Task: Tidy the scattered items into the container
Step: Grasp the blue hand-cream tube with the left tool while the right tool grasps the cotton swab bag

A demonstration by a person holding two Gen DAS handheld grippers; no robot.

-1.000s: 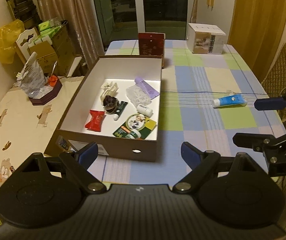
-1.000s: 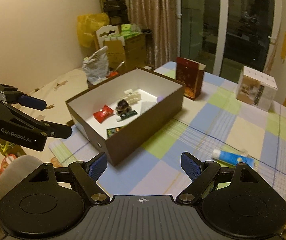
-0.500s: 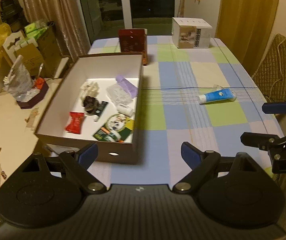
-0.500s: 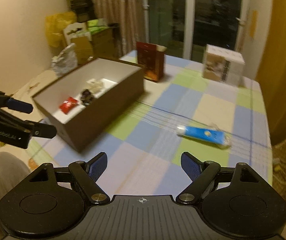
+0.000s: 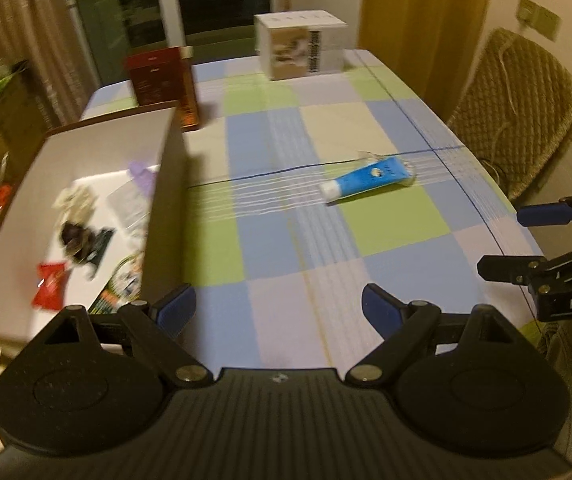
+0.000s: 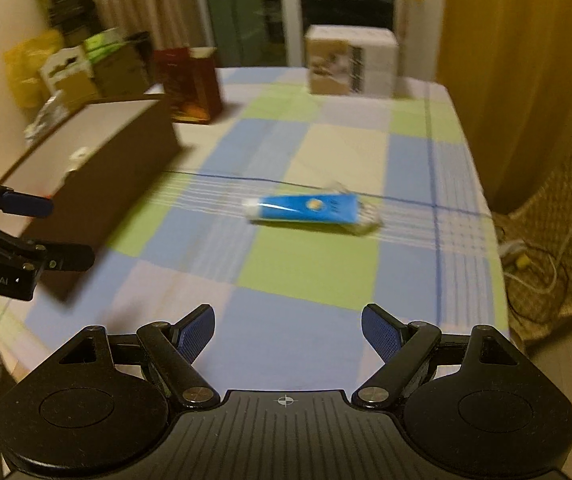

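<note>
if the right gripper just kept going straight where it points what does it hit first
Probably the bare checked tablecloth, just short of the blue tube. The right gripper is open and empty; depth is hard to judge.

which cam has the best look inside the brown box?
Left wrist: it looks down into the brown box, showing the items on its floor, though blurred. Right wrist sees mostly the outer wall and a sliver of the inside.

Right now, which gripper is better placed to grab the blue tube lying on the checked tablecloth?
Probably the right gripper: open, empty, with the blue tube almost straight ahead. The left gripper, also open, sits beside the brown cardboard box, tube off to its right.
</note>
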